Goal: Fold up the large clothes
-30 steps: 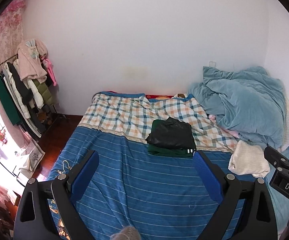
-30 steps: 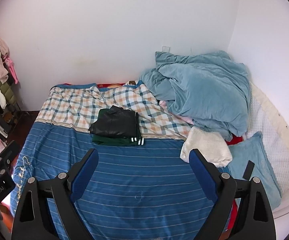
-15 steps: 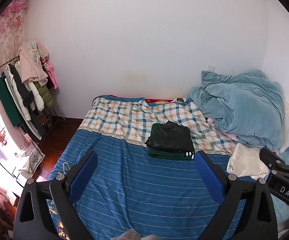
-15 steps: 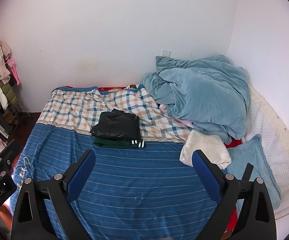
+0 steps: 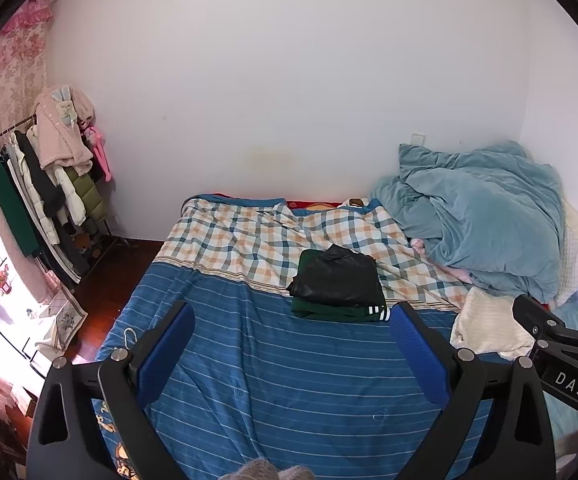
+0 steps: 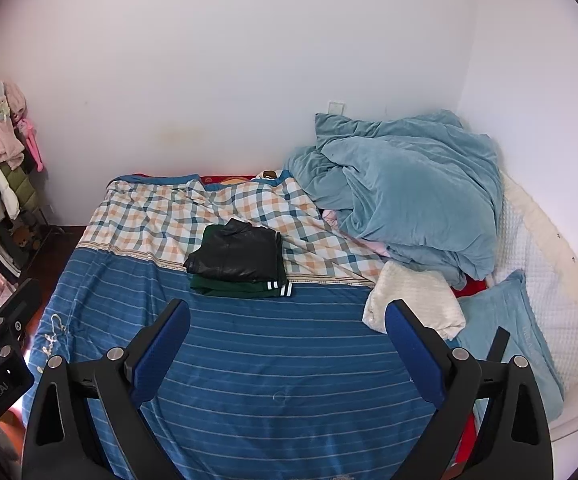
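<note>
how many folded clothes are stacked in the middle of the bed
2: a black garment lies on top, and a green garment with white stripes lies under it, both where the plaid and blue striped bedding meet. Thinner pieces could be hidden between them.

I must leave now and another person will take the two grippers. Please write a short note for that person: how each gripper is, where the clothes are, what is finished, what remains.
Left gripper: open, holding nothing, above the blue striped bedcover.
Right gripper: open, empty, also above the bedcover.
Clothes: a folded black garment lies on a folded green garment in a neat stack mid-bed. A cream garment lies crumpled at the right, beside the heaped blue blanket.
Done: two pieces folded and stacked.
Left: probably the cream garment, not yet folded.
</note>
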Motion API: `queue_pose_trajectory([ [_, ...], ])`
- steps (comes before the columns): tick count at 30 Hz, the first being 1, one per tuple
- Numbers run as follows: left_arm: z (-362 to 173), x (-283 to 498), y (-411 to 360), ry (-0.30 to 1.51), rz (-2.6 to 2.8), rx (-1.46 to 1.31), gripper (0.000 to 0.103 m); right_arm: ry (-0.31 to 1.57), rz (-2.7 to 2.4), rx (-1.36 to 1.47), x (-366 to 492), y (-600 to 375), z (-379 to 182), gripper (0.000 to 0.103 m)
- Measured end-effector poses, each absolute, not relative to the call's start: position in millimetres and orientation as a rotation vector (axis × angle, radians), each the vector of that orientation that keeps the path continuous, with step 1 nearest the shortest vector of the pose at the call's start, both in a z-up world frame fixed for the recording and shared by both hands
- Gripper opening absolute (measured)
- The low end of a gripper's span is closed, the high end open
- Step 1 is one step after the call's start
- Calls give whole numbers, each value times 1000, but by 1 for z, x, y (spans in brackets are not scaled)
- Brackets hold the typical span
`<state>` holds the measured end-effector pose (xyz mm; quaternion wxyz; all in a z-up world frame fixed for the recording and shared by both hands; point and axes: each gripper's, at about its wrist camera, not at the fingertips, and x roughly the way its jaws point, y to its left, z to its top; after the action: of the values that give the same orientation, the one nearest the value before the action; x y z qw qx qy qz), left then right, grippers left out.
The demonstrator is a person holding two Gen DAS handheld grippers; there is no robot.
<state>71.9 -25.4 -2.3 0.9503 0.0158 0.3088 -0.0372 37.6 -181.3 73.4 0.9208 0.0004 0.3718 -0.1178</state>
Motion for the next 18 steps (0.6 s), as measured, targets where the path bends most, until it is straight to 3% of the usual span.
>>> queue_pose_trajectory([
  [18,2,74,-22,629,-78,32,100,757,-246,-3,39,-180,75,100],
])
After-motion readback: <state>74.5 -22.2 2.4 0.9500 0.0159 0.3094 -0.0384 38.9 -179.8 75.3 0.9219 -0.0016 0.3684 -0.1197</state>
